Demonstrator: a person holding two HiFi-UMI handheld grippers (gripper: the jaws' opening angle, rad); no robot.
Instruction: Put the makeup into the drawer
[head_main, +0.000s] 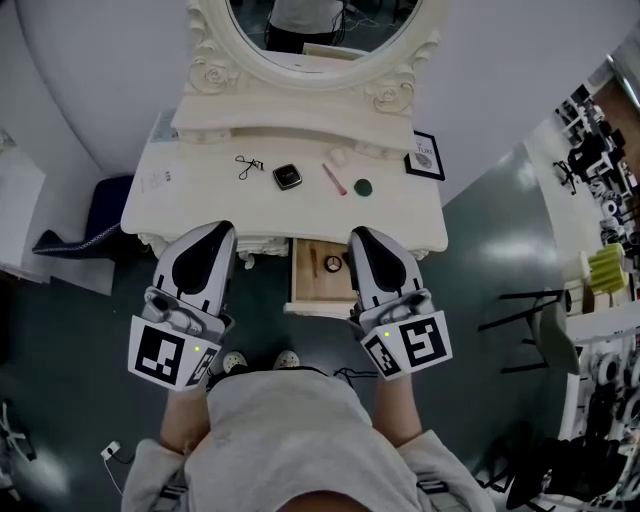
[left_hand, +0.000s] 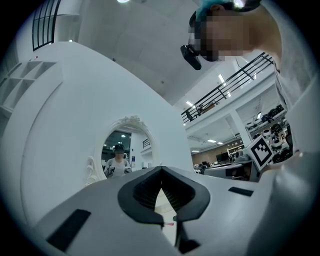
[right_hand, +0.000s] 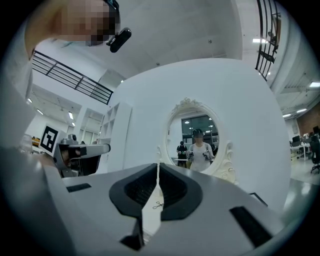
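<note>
Even, rather dim overhead light; gripper views bend strongly, perhaps softening edges.

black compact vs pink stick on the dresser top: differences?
The compact is squarish and black; the pink stick is thin and long. The compact sits left of the stick, which lies slanted. Both rest on the dresser top, outside the open drawer.

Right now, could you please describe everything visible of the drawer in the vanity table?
The drawer is pulled open from the front of the white vanity table, right of centre. Its inside looks like pale bare wood; its front panel is cream. Near the back of its floor lie a small dark round item and a thin dark one. The right gripper covers its right edge in the head view; contact cannot be told.
</note>
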